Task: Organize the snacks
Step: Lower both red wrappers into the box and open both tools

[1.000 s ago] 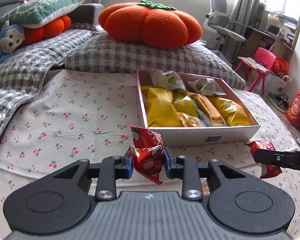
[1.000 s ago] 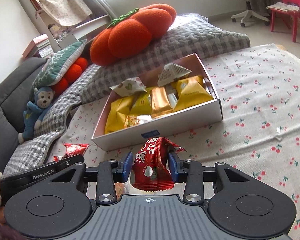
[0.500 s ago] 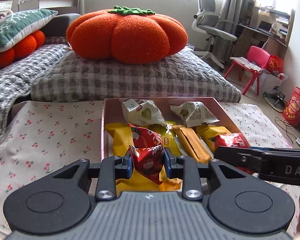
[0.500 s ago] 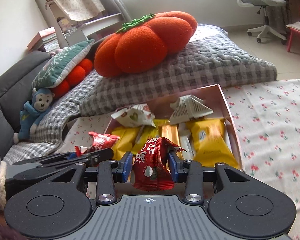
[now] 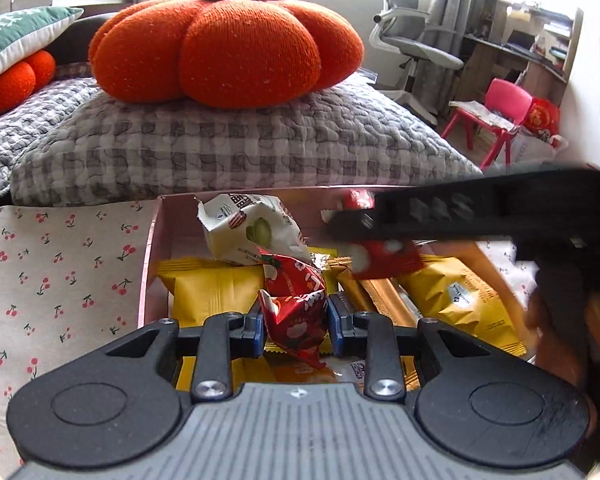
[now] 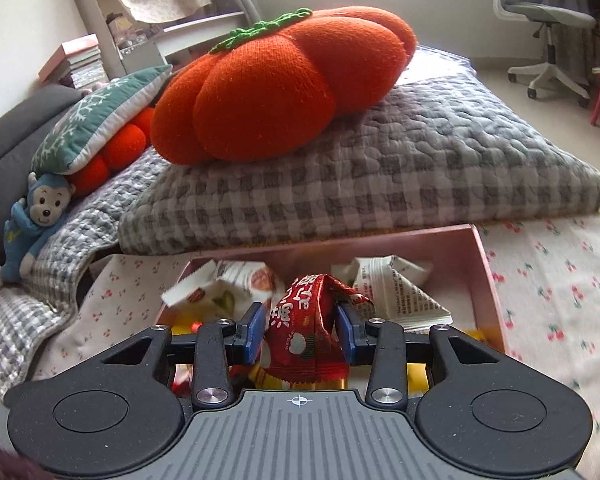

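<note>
A cherry-print sheet [image 5: 60,264] carries the pink snack box [image 5: 148,256] and a grey checked pillow [image 5: 236,152].

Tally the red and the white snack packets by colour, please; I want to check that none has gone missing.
Red: 2 (first red packet, second red packet)
White: 2 (first white packet, second white packet)
Total: 4

Two wrist fisheye views look forward and down, close above the same snack box [image 5: 150,248] and pumpkin cushion [image 6: 284,84].
</note>
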A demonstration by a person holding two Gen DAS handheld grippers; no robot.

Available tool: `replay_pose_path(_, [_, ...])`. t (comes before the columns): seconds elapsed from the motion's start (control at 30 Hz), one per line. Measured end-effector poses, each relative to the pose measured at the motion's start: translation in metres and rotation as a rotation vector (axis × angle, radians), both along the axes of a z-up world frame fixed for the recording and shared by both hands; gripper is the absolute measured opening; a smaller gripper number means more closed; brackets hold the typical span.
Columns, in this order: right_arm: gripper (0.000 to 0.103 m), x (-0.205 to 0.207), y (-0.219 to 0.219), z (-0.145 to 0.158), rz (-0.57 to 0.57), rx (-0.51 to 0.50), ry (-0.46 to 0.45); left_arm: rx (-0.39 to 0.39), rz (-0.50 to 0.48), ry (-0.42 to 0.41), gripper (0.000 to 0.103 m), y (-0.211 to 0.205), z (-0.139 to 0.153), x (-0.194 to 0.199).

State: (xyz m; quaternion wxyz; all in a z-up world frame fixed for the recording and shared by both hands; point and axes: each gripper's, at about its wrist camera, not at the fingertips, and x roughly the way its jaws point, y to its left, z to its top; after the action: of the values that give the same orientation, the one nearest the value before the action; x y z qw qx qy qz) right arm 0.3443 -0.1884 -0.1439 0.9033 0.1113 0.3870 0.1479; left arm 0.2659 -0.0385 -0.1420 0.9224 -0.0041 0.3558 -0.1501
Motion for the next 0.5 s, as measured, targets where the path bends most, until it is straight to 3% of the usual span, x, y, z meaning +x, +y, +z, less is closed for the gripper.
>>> replay_pose_path(0.27, [0.034, 0.01, 0.009, -0.001, 0.021, -0.019, -0.026, -0.022, -0.013, -0.003, 0.031, 0.004, 0.003, -0.001])
replay_pose_path(0.4, [0.036, 0.003, -0.001, 0.001, -0.011, 0.018, -0.026, -0.028, -0.005, -0.019, 0.044, 0.006, 0.01, -0.007])
replay_pose_path(0.5, [0.036, -0.007, -0.01, 0.006, -0.03, 0.046, -0.027, -0.027, 0.006, -0.022, 0.047, 0.009, 0.016, -0.011])
